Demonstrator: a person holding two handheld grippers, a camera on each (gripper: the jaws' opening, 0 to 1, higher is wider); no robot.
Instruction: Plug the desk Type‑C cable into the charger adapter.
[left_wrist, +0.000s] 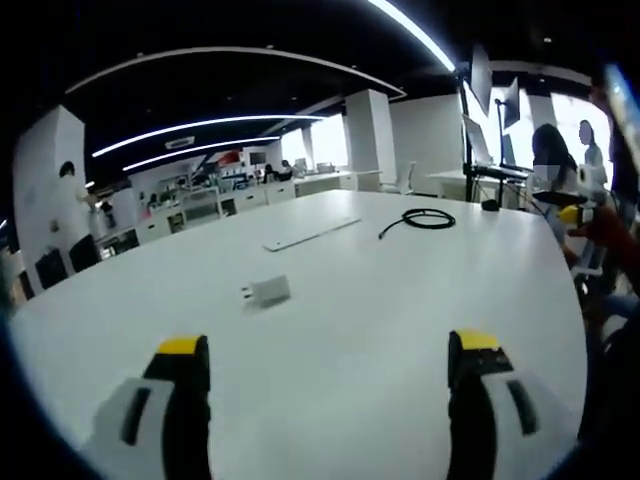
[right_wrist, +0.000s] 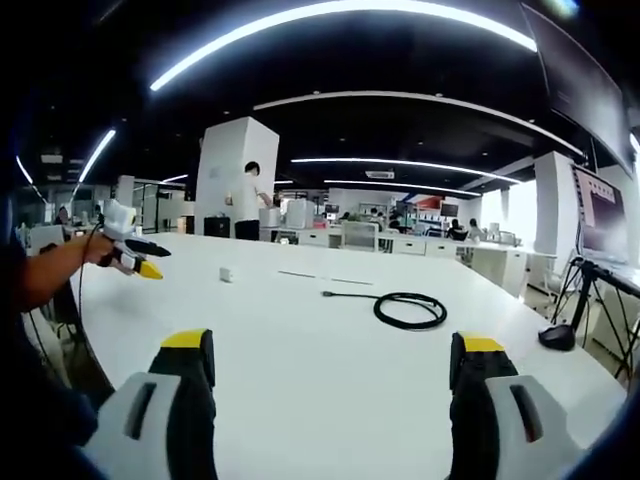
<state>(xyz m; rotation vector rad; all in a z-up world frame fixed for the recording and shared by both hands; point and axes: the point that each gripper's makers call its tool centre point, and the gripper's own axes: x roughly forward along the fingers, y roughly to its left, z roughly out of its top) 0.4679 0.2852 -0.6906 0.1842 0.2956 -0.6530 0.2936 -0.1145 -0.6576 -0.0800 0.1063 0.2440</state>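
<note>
In the left gripper view, the left gripper (left_wrist: 330, 360) sits at the bottom of the frame with its jaws spread wide and nothing between them, above the white table (left_wrist: 380, 330). Left of centre lies the charger adapter (left_wrist: 266, 291), a small white block resting flat on the surface, apart from everything else. Further back, at centre, a flat white slab (left_wrist: 311, 233) — probably a keyboard, too small to tell — lies on the table. Right of it, in the upper centre-right, the Type-C cable (left_wrist: 424, 218) is coiled in a black loop with one free end trailing toward the slab.

In the right gripper view, the other gripper enters at the far left edge, held in a person's hand (right_wrist: 100, 248). The adapter appears as a small white block at upper left of the table. Right of centre lies the coiled cable, its straight end pointing left. The right gripper (right_wrist: 333, 360) occupies the bottom of the frame, jaws released and empty.

Judgement: the task is at its start; neither item is grasped. Recommended procedure — take the adapter with the left gripper, gripping its flat sides so the port stays exposed. Take the cable close behind its connector with the right gripper; a grip further back would likely let the end droop and misalign at insertion.
</note>
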